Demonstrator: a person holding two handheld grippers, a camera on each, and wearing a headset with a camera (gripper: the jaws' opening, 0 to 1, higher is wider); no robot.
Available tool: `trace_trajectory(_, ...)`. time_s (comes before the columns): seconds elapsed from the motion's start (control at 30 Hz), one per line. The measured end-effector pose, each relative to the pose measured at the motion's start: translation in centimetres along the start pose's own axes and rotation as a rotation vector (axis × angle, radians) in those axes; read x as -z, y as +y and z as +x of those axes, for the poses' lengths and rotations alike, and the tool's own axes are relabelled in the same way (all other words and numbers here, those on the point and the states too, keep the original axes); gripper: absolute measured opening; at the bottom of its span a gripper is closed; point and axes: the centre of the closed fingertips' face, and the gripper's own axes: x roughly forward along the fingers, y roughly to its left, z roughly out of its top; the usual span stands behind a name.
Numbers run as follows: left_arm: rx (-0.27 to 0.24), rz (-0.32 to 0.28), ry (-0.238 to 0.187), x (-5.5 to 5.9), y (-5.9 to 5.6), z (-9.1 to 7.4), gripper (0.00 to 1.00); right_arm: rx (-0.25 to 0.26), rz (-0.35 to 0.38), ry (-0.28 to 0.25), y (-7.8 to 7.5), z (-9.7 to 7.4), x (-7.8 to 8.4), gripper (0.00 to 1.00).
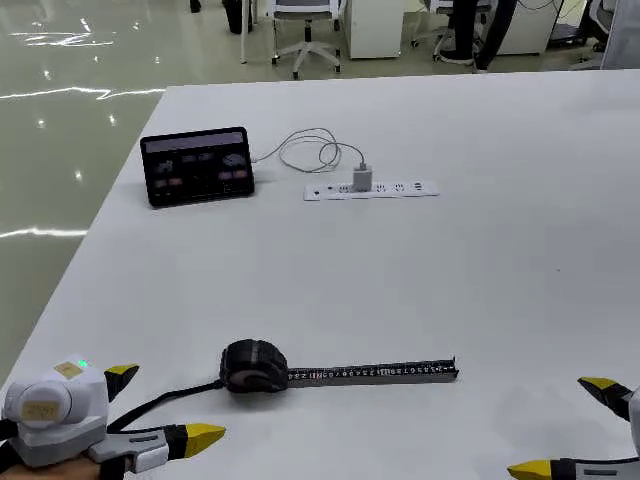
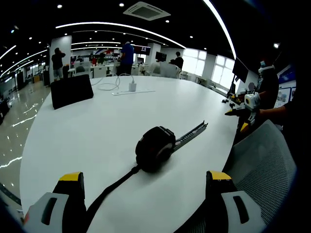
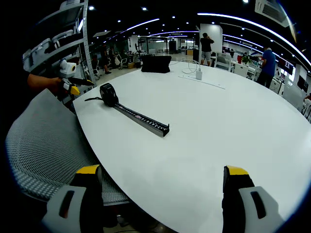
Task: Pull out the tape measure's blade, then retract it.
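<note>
Blade (image 1: 375, 372) out of tape measure (image 1: 254, 366), flat on counter (image 1: 400, 270). Left gripper (image 1: 163, 403) & right gripper (image 1: 564, 426): jaws apart, holding nothing. Next, prob.: clamp tape measure, retract.

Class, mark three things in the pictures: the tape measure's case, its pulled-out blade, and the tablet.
Black round tape measure case (image 1: 254, 366), head view, top of the housing.
Dark pulled-out metal blade (image 1: 372, 373), head view, midway along its length.
Black rectangular tablet (image 1: 197, 166), head view, middle of the screen.

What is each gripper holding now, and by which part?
Nothing is held. Both the left gripper and the right gripper are open, apart from the black tape measure lying on the white table.
</note>
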Motion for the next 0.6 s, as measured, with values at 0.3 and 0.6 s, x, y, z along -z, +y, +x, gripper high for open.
trace_trajectory(0.3, -0.003, 0.006, 0.006, -0.28, -0.35, -0.15, 1.0, 0.012, -0.006, -0.002, -0.48, 0.05, 0.04, 1.0)
trace_trajectory(0.6, -0.004, 0.017, 0.02, -0.07, -0.23, 0.06, 1.0, -0.023, -0.005, 0.027, -0.03, 0.49, 0.07, 1.0)
